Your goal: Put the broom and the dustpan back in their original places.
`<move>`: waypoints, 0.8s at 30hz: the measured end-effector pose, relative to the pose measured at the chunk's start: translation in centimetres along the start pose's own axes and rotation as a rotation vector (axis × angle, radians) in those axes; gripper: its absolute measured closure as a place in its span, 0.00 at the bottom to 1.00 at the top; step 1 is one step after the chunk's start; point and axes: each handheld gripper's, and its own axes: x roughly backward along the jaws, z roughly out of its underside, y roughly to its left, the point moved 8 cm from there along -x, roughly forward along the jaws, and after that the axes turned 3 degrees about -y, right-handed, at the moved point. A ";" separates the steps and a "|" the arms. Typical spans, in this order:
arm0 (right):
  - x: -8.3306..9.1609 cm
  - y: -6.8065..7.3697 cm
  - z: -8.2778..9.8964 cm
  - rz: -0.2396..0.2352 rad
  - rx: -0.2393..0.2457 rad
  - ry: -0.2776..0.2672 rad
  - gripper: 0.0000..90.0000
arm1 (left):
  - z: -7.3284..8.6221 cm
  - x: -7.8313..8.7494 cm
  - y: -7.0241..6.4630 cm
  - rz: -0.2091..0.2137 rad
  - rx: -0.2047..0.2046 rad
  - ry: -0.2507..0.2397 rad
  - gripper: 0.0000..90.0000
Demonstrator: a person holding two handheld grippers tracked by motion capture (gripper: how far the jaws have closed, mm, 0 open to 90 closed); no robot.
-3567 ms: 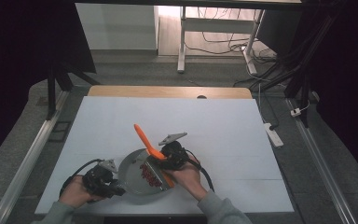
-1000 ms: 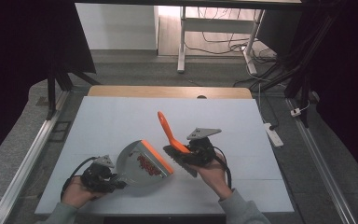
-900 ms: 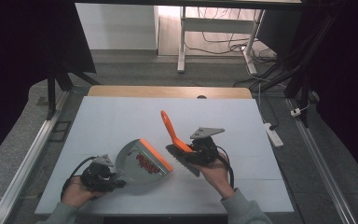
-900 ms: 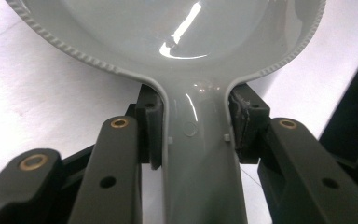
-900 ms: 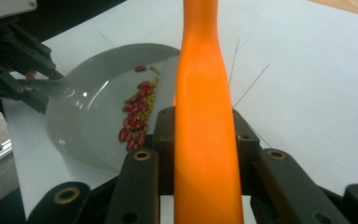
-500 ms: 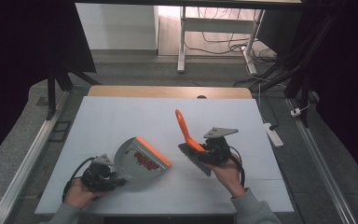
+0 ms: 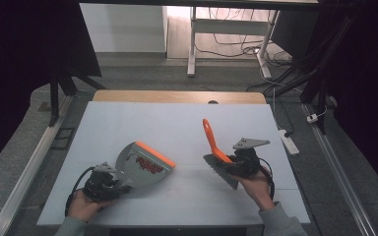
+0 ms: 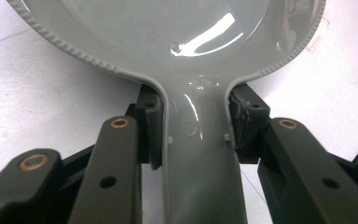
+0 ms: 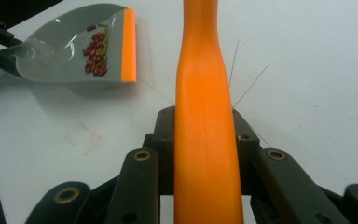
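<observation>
A grey dustpan (image 7: 139, 166) with an orange lip rests on the white table at the near left, and a heap of small red beans (image 7: 150, 166) lies in it. My left gripper (image 7: 109, 181) is shut on the pan's handle (image 8: 193, 140), one pad on each side. At the near right, my right gripper (image 7: 237, 165) is shut on a brush with an orange handle (image 7: 208, 137) that points up and away; its grey bristles (image 7: 221, 171) hang below. The right gripper view shows the handle (image 9: 205, 116) between the jaws, and the dustpan (image 9: 70, 56) with the beans (image 9: 95, 56) off to the left.
The white tabletop (image 7: 167, 123) has a wooden strip along its far edge. A faint red square mark (image 9: 81, 135) lies on the surface between brush and pan. A power strip (image 7: 288, 142) lies on the floor past the right edge. Metal rails run along both sides.
My right gripper has carried the brush to the right, away from the dustpan. The left gripper and the pan have stayed where they were.
</observation>
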 end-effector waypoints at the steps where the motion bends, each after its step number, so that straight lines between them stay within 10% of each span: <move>1: 0.2 0.0 0.1 -0.003 0.000 -0.001 0.79 | 0.0 0.0 0.0 -0.002 0.004 -0.004 0.68; 24: 2.7 -2.0 2.8 0.037 -0.099 0.010 0.79 | 0.7 0.7 0.9 -0.106 0.166 -0.075 0.68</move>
